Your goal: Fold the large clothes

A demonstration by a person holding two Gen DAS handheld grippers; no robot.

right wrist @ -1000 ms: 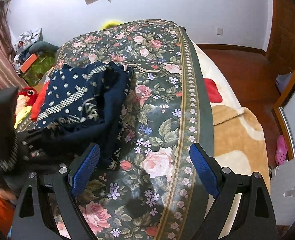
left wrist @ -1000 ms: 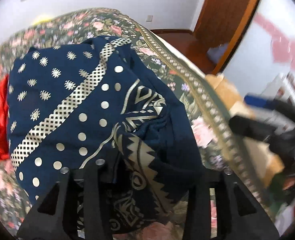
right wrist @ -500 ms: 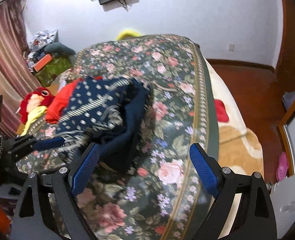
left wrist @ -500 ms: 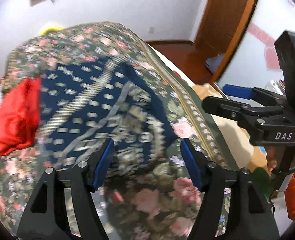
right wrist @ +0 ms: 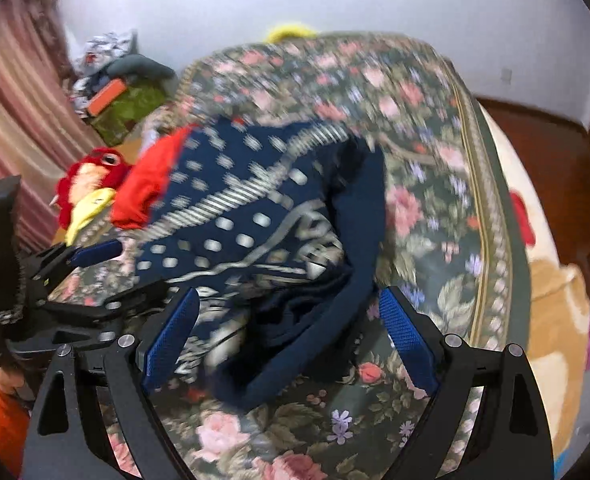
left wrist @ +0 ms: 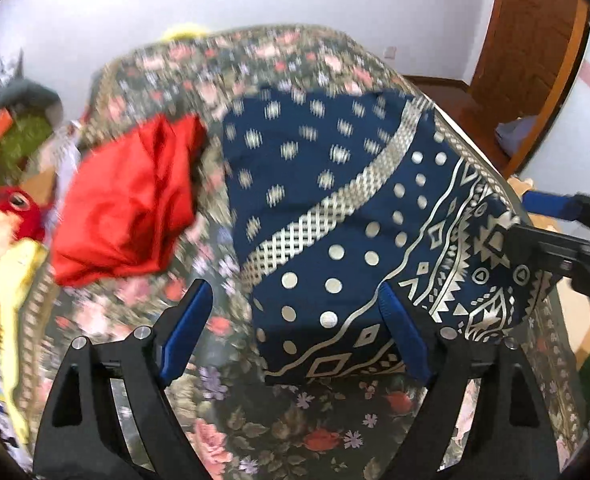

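A navy garment with silver dots and zigzag bands (left wrist: 347,208) lies folded on the floral bedspread (left wrist: 295,420); it also shows in the right wrist view (right wrist: 263,224), with a loose dark flap bunched at its near right side. My left gripper (left wrist: 295,328) is open and empty, its blue pads either side of the garment's near left corner. My right gripper (right wrist: 287,332) is open and empty, its pads straddling the near bunched edge. Each gripper shows in the other's view, the right one (left wrist: 551,224) and the left one (right wrist: 95,272).
A red garment (left wrist: 131,204) lies to the left of the navy one. A red and yellow plush toy (left wrist: 7,232) sits at the bed's left edge. Clutter (right wrist: 123,96) stands by the curtain. A tan blanket (right wrist: 555,312) hangs off the bed's right side.
My left gripper let go of the navy garment, opened and drew back. The garment now lies flatter on the bed. My right gripper moved closer over the garment's near edge.
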